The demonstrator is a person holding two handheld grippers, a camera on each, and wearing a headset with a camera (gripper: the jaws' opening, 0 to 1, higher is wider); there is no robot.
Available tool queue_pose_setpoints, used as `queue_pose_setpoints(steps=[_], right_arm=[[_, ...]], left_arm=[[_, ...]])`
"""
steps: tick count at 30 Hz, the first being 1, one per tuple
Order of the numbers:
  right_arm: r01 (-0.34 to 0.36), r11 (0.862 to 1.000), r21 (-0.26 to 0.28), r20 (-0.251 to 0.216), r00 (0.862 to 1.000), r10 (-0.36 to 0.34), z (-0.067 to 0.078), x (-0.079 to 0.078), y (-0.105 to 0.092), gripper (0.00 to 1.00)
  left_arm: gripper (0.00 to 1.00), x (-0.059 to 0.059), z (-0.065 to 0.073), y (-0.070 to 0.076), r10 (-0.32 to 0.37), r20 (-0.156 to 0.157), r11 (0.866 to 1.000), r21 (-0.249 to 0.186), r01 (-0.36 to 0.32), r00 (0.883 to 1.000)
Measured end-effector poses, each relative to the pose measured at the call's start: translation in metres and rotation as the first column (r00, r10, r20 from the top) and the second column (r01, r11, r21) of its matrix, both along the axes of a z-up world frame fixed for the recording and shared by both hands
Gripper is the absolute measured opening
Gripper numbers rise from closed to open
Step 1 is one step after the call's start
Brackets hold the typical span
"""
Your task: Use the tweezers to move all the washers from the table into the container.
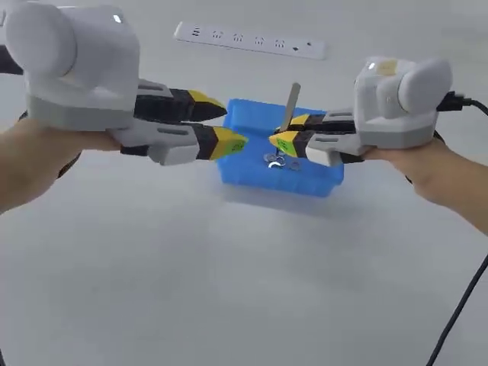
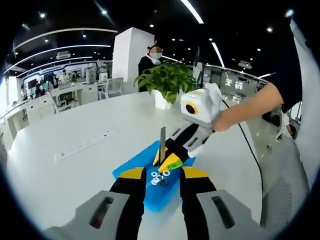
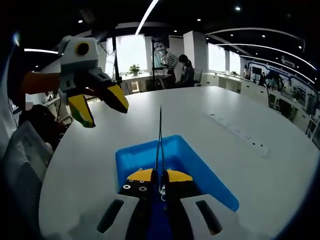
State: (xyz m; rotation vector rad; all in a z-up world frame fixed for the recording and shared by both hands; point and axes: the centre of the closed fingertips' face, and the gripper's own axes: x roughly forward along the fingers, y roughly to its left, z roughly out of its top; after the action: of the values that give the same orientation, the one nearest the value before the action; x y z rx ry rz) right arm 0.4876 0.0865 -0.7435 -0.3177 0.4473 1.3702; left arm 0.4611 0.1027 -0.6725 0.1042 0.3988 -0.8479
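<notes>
**Operator:** What is the condition of the left hand-held gripper (image 1: pixel 221 123)?

**Technician:** Its jaws are spread wide and hold nothing. It hangs above the bench (image 1: pixel 229 290), at the left edge of the blue container (image 1: pixel 305 183).

**Operator:** And the right hand-held gripper (image 1: pixel 284 136)?

**Technician:** Its jaws are drawn narrow and clamp the tweezers (image 1: pixel 292 101). The tweezers rise nearly upright from between the jaws, over the container. The two sets of yellow tips point toward each other, near but apart.

**Operator:** Where are the washers (image 1: pixel 279 162)?

**Technician:** They lie in a small cluster on the container floor, just below the tips of the right hand-held gripper.

**Operator:** Is anything else on the bench?

**Technician:** A white power strip (image 1: pixel 248 40) lies on the far side, well apart from the container.
</notes>
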Motion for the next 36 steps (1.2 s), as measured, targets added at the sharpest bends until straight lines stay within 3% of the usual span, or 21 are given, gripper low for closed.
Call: queue_pose_setpoints(steps=[4, 7, 10, 13, 19, 23, 25, 30, 35, 36], right_arm=[[-0.011, 1.000, -0.007, 0.010, 1.000, 0.011, 0.003, 0.000, -0.001, 0.09], [-0.023, 1.000, -0.009, 0.015, 1.000, 0.023, 0.004, -0.002, 0.000, 0.09], [-0.045, 0.999, -0.021, 0.024, 0.999, 0.045, 0.004, -0.006, 0.002, 0.09], [-0.069, 0.997, -0.039, 0.032, 0.997, 0.070, 0.002, -0.010, 0.003, 0.09], [-0.109, 0.993, -0.056, 0.042, 0.993, 0.111, 0.001, -0.018, 0.006, 0.09], [-0.113, 0.992, -0.057, 0.048, 0.992, 0.116, 0.001, -0.017, 0.007, 0.09], [-0.114, 0.992, -0.058, 0.053, 0.992, 0.117, 0.002, -0.016, 0.007, 0.09], [-0.118, 0.991, -0.059, 0.056, 0.991, 0.121, 0.003, -0.016, 0.007, 0.09], [-0.112, 0.992, -0.060, 0.067, 0.991, 0.116, 0.005, -0.015, 0.007, 0.09], [-0.110, 0.992, -0.061, 0.075, 0.991, 0.114, 0.005, -0.013, 0.007, 0.09]], left_arm=[[0.32, 0.018, -0.002, -0.017, -0.079, -0.007, 0.996, 0.032, 0.079, 0.997], [0.35, 0.019, -0.009, -0.031, -0.152, -0.038, 0.987, 0.052, 0.154, 0.988], [0.33, 0.021, -0.016, -0.040, -0.191, -0.038, 0.977, 0.088, 0.194, 0.981], [0.31, 0.023, -0.017, -0.045, -0.201, -0.043, 0.977, 0.071, 0.203, 0.979], [0.22, 0.026, -0.008, -0.048, -0.216, -0.014, 0.975, 0.059, 0.216, 0.976], [0.14, 0.022, -0.008, -0.051, -0.244, -0.042, 0.968, 0.049, 0.246, 0.969], [0.10, 0.019, -0.009, -0.052, -0.268, -0.038, 0.960, 0.072, 0.270, 0.963], [0.09, 0.017, -0.008, -0.054, -0.280, -0.031, 0.956, 0.085, 0.282, 0.959], [0.08, 0.016, -0.006, -0.055, -0.296, 0.027, 0.945, 0.153, 0.288, 0.955], [0.08, 0.015, -0.005, -0.056, -0.299, 0.026, 0.944, 0.155, 0.292, 0.954]])
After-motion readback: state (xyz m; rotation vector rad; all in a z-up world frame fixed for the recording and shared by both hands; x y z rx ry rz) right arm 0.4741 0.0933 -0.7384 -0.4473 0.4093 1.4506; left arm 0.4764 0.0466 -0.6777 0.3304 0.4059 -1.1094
